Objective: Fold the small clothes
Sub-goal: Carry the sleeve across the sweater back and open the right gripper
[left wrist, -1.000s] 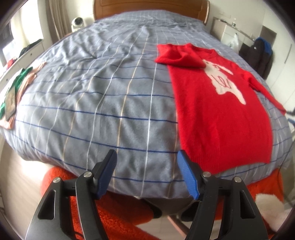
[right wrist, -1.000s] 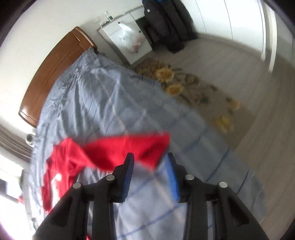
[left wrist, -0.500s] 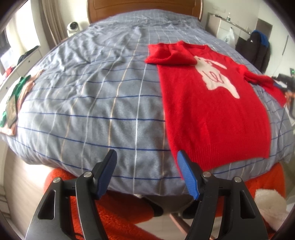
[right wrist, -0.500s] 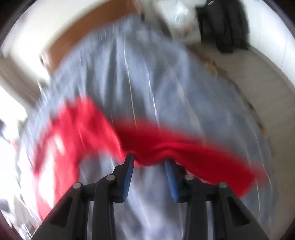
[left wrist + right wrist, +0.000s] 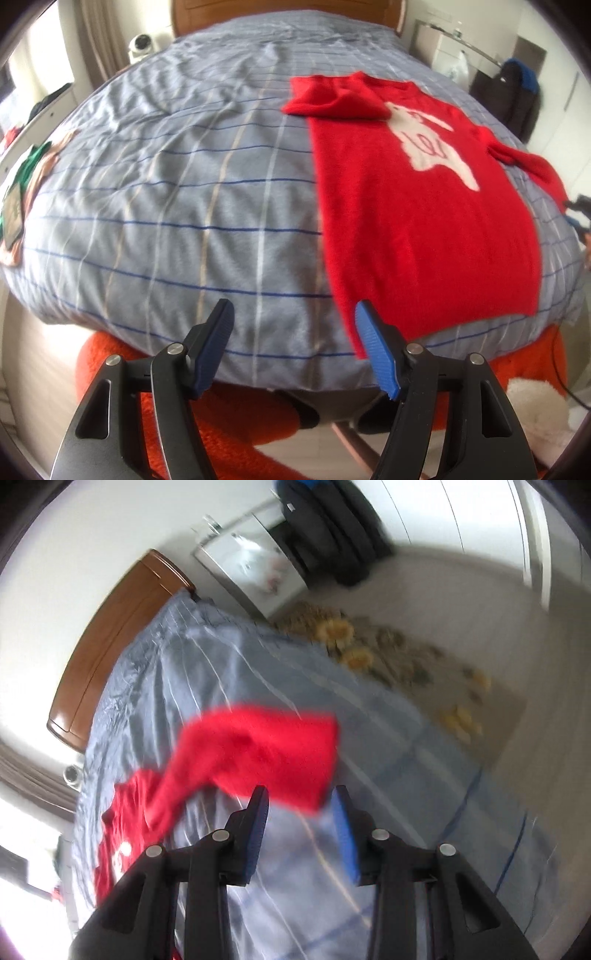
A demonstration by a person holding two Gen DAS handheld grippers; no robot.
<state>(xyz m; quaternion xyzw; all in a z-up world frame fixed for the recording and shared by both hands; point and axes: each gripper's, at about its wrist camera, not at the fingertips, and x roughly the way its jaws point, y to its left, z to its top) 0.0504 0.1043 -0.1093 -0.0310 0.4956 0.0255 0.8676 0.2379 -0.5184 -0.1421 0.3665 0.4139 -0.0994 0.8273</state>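
I work from the red sweater [image 5: 424, 206], which lies flat on the checked bedcover [image 5: 177, 206] with its long axis running from the hem at the foot edge up toward the wooden headboard [image 5: 110, 650]. One sleeve is already folded across the collar end; the other sleeve [image 5: 255, 753] stretches out sideways from the body, and that is the piece my next move turns on.

My right gripper [image 5: 301, 808] sits at that sleeve's cuff end. The cuff lies just ahead of the fingertips, in line with the gap; the jaws stand partly apart, and through the blur I cannot tell whether the pads pinch any cloth.

My left gripper [image 5: 295, 321] hovers at the foot edge beside the hem's near corner, jaws wide apart and holding nothing. I judge the right hand the nearer one for bringing this sleeve across the body.
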